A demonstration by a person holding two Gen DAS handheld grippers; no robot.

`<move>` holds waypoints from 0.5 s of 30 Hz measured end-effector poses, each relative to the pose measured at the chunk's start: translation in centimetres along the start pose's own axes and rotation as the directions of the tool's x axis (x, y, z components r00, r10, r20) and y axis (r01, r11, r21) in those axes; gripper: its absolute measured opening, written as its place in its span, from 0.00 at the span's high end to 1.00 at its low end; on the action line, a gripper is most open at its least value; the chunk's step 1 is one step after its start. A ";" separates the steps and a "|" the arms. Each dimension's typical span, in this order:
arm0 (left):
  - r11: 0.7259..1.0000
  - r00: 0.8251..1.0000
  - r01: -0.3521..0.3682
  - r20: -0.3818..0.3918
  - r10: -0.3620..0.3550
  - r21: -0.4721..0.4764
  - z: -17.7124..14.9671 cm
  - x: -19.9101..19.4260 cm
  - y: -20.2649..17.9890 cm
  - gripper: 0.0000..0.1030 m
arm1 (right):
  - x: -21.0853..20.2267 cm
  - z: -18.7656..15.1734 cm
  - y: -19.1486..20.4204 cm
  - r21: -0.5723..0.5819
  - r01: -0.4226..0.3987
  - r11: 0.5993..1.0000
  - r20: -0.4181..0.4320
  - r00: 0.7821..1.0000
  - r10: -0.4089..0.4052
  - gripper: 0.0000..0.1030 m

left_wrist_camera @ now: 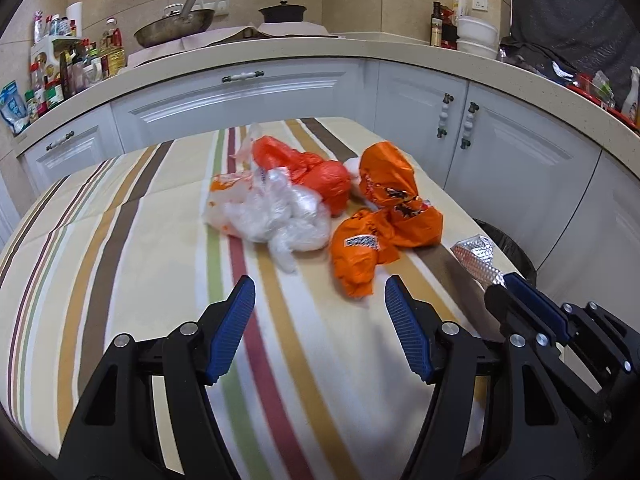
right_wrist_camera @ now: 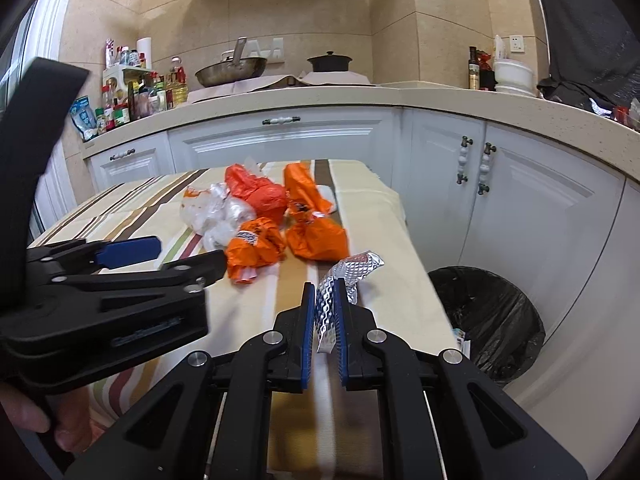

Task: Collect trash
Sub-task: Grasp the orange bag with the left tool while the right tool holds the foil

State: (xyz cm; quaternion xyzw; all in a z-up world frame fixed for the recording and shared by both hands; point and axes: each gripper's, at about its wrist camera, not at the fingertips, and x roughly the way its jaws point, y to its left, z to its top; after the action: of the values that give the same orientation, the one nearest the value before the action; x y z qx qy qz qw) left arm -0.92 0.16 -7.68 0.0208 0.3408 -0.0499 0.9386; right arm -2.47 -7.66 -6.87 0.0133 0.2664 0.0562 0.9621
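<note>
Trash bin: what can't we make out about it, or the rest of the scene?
- trash bin: contents unreadable in right wrist view, black liner too dark; left wrist view shows only a sliver behind the table edge and right hand-held gripper.
- silver foil wrapper: lower end hidden between the pads.
- orange bags: print too blurred to read.
- left hand-held gripper: open, empty.

Left gripper [left_wrist_camera: 320, 294] jaws spread wide, held low and level, empty, with bare fingers [right_wrist_camera: 24, 416] of the left hand gripping its handle; right gripper [right_wrist_camera: 325, 300] just beside it, jaws clamped on foil wrapper [right_wrist_camera: 352, 268].
</note>
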 end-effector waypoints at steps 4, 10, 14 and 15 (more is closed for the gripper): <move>1.000 1.000 0.002 -0.018 -0.002 0.005 0.5 1.3 -1.0 0.36 | -0.3 0.0 -1.1 0.018 0.006 1.000 0.009 1.000 -0.006 0.90; 1.000 0.999 0.011 -0.035 -0.010 0.012 0.8 2.4 -1.8 0.51 | -0.1 0.0 -2.6 0.051 0.009 0.999 0.009 1.000 -0.009 0.90; 1.000 0.999 0.014 -0.053 -0.013 0.020 0.7 3.0 -1.9 0.77 | -0.1 -0.1 -3.2 0.060 0.009 0.998 0.010 1.000 -0.009 0.90; 1.000 0.999 0.015 -0.051 -0.014 0.019 0.6 2.9 -1.9 0.77 | -0.1 -0.1 -3.3 0.061 0.009 0.998 0.010 1.000 -0.009 0.90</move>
State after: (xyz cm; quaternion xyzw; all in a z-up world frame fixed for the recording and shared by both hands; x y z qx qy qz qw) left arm 1.49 -2.00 -9.08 0.0289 0.3641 -0.0596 0.9290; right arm -2.22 -10.94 -7.07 0.0419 0.2632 0.0437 0.9629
